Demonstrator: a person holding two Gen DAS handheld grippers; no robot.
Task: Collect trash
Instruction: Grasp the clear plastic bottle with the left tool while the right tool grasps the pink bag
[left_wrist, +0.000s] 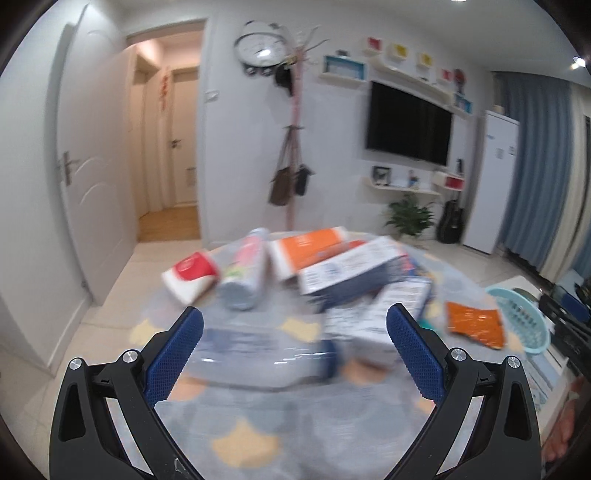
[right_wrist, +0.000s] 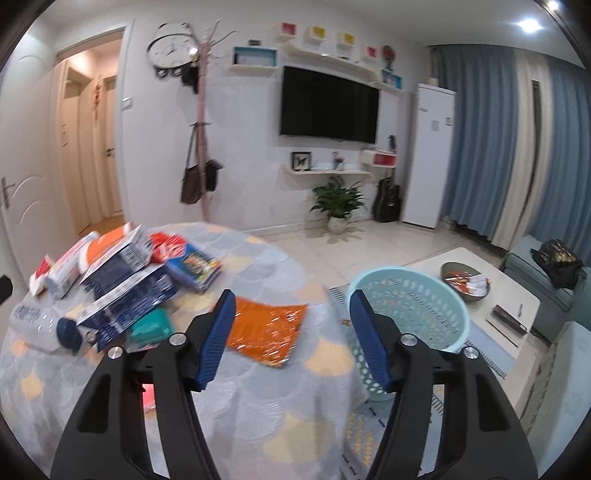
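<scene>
Trash lies heaped on the round table (right_wrist: 258, 424) under a scale-patterned cloth of grey and yellow, and both grippers hang above it with nothing between their blue pads.

From the left wrist view, the left gripper (left_wrist: 295, 325) has its fingers spread wide; between and just below them lies a clear plastic bottle (left_wrist: 258, 354) on its side, blurred by motion. Beyond the fingertips sits the pile — a white and blue carton (left_wrist: 351, 269), an orange and white box (left_wrist: 310, 247) behind it, a spray can (left_wrist: 243, 273) lying down, and a red and white paper cup (left_wrist: 192, 275) tipped over at the far left. Whether the cartons touch one another cannot be told through the blur.

From the right wrist view, the right gripper (right_wrist: 291, 314) is also wide apart and holds nothing. An orange foil packet (right_wrist: 266, 328) lies flat on the cloth just past its left finger, partly hidden by that finger. Left of the packet are a teal packet (right_wrist: 151, 325) and stacked blue and white cartons (right_wrist: 125, 306), with the bottle's blue cap (right_wrist: 68, 332) at the pile's near edge.

A pale blue perforated basket (right_wrist: 413, 302) stands on the floor just beside the table's right edge — behind the right finger. Farther right is a low white coffee table (right_wrist: 480, 291) bearing a dark bowl (right_wrist: 465, 277).
</scene>
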